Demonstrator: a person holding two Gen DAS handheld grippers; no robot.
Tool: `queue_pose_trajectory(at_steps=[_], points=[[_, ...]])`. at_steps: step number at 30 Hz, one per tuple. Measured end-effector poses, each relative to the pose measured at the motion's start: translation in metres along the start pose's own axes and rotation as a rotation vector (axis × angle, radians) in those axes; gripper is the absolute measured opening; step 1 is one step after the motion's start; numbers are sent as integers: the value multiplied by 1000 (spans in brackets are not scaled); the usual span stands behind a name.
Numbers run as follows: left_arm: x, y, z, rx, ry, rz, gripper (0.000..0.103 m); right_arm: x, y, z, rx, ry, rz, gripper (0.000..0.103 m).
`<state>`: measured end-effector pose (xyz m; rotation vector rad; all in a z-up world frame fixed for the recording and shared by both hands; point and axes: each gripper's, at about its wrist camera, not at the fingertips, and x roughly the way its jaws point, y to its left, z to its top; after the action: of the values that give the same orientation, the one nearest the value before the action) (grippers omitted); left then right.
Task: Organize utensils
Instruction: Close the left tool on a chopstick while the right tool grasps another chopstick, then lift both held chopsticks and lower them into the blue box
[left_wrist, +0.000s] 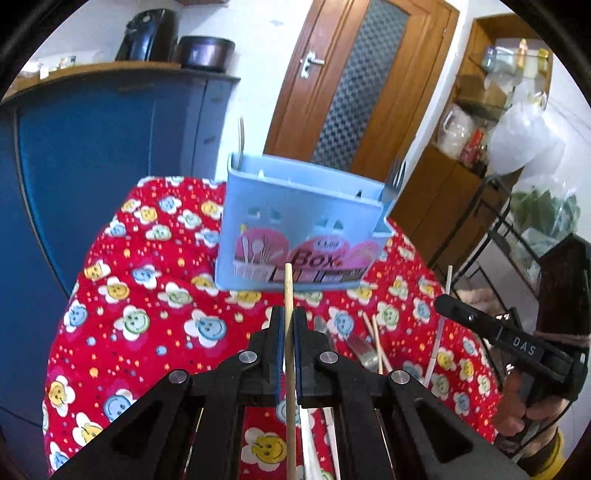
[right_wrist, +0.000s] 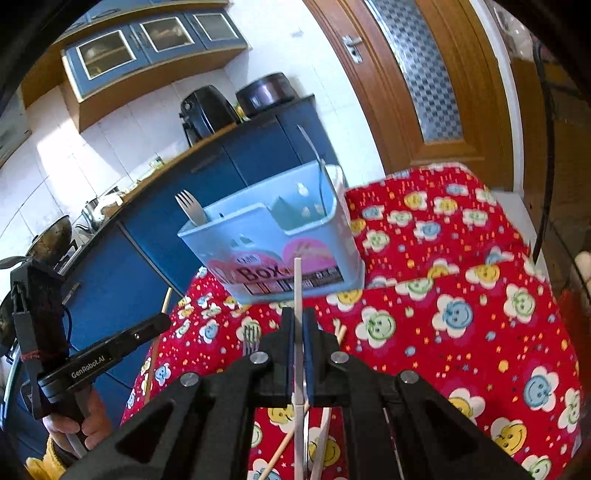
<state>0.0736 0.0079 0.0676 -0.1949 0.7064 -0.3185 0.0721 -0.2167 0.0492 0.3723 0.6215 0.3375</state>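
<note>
Left claw (left_wrist: 289, 317) clamped on wooden chopstick (left_wrist: 290, 332), frame centre. Right claw (right_wrist: 298, 325) clamped on white chopstick (right_wrist: 297, 314). Blue utensil box (left_wrist: 295, 229) upright on bench (left_wrist: 147, 295), mid-frame, fork (left_wrist: 396, 173) inside at right end.

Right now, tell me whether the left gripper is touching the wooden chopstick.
Touching: the left wrist view shows the left gripper shut on the wooden chopstick.

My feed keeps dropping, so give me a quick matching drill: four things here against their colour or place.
1. left tongs
2. right tongs
3. box
4. loose fork

a. lying on the red cloth
b. shut on a white chopstick
c. light blue, a fork standing inside
d. shut on a wooden chopstick

Pairs: 1-d, 2-b, 3-c, 4-a
</note>
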Motion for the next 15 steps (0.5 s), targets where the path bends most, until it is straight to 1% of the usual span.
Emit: queue_pose_trajectory(at_steps=[4,15], points=[[-8,-2,7,1,-51,3,4,-6,7,5,-22,-30,4,6],[-16,-5,34,-36,-141,-15,4,-19,15,21,-53,-88,2,6]])
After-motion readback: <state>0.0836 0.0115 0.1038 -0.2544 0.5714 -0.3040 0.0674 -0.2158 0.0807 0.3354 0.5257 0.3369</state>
